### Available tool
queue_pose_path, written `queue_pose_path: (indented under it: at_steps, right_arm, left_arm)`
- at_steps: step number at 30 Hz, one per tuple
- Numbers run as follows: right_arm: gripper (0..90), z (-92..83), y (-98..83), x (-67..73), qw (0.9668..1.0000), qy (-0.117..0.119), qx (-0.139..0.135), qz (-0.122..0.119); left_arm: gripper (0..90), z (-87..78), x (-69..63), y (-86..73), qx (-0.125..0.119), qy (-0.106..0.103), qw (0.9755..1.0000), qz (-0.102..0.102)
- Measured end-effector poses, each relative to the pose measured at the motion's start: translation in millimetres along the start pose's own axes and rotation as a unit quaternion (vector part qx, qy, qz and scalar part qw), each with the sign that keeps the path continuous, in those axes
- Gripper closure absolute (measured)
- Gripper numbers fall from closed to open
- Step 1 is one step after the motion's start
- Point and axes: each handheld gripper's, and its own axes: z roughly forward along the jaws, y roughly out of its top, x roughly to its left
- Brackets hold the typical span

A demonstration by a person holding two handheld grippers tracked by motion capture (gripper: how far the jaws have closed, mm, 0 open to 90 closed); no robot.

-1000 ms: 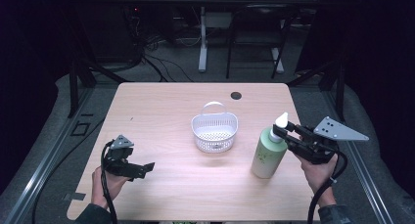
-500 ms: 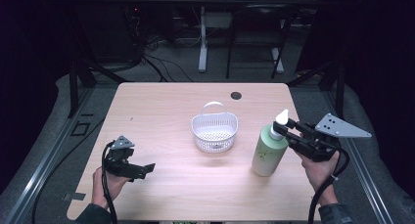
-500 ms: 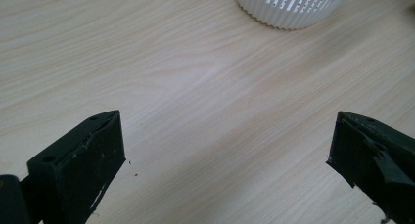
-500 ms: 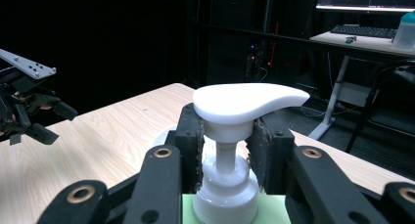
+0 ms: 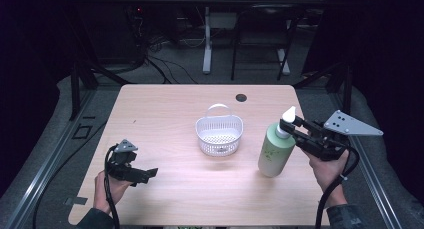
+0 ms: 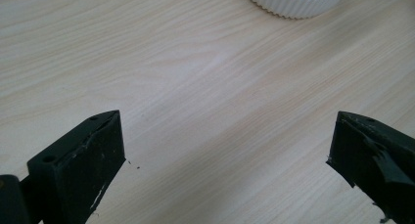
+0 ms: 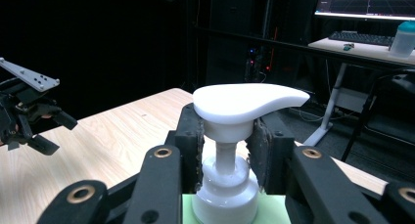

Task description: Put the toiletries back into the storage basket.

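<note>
Right gripper point(image 5: 295, 128): we see its jaws clamped on the white pump neck of the green soap bottle point(image 5: 275, 151), just under the spout (the right gripper view shows both pads pressed against the collar).
Bottle: we find it upright on the table point(image 5: 165, 114), near the right edge, its base on the wood.
Left gripper point(image 5: 145, 174): we see it low over the near left part of the table, jaws spread wide with bare wood between them, holding nothing.
Basket point(image 5: 219, 135): we note this white basket mid-table, well apart from the left gripper and just left of the bottle.
</note>
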Motion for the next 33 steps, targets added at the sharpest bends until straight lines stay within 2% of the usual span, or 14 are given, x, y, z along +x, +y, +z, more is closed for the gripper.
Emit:
queue_pose_path:
  at_steps: [10, 20, 26, 33]
  right_arm:
    - [68.1, 2.5, 10.3, -1.0, 1.0, 0.001, -0.002, -0.004]
    - [68.1, 7.4, 15.8, 1.4, 1.0, 0.005, -0.005, -0.007]
    - [68.1, 9.5, 21.7, 2.1, 0.9998, 0.006, -0.013, -0.011]
    - [68.1, 9.3, 31.2, 2.2, 0.9996, 0.006, -0.023, -0.017]
  left_arm:
    - [0.0, -0.2, 1.3, -0.3, 0.002, -0.001, 1.0, 0.0]
    - [0.0, -1.4, 0.1, -0.9, -0.006, -0.007, 1.0, -0.002]
    - [0.0, -0.9, 0.4, -1.0, 0.0, -0.007, 1.0, -0.001]
    - [0.0, -1.4, -0.2, -0.8, -0.004, -0.007, 1.0, 0.001]
